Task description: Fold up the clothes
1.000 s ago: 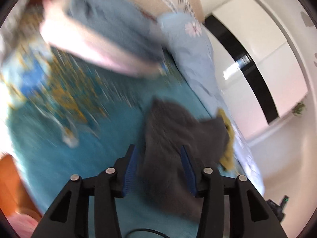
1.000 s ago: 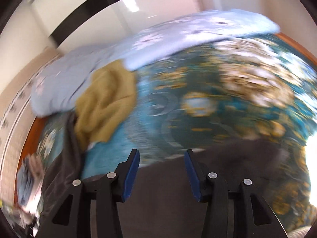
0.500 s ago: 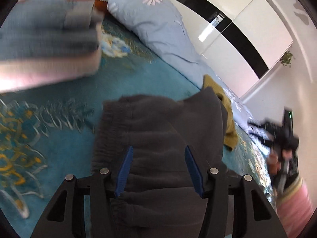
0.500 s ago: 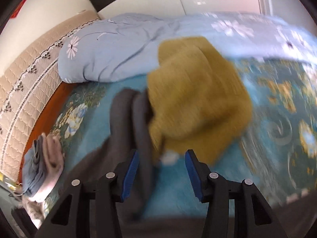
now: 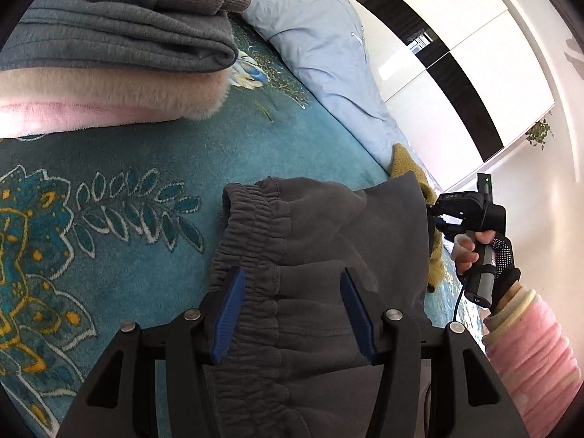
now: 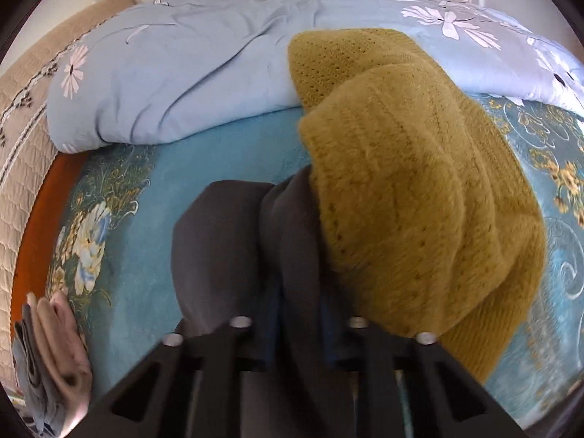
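Bed [image 5: 138, 153] covered in teal floral blanket. Pale blue flowered duvet [image 6: 189, 73] bunched along far edge. Beige quilted headboard [image 6: 22, 116]. White glossy wardrobe [image 5: 474, 84] with black band. Small potted plant [image 5: 539, 132] beside it. Bright daylight.

This is a bedroom in a home. The work surface is a bed covered by a teal plush bedspread [image 5: 153, 153] with gold and white flower patterns, spreading ahead of and to the left of the left claw. Beyond it lies a light-blue quilt [image 6: 189, 73] printed with white daisies, bunched along the far edge. At the far left of the right claw's view a quilted beige headboard [image 6: 22, 116] rises above an orange-brown wooden bed frame [image 6: 40, 219]. Past the quilt, up and to the right of the left claw, stands a glossy white wardrobe [image 5: 485, 58] with a black band. Folded clothes [image 5: 109, 36] are stacked on the bed, ahead and to the left.
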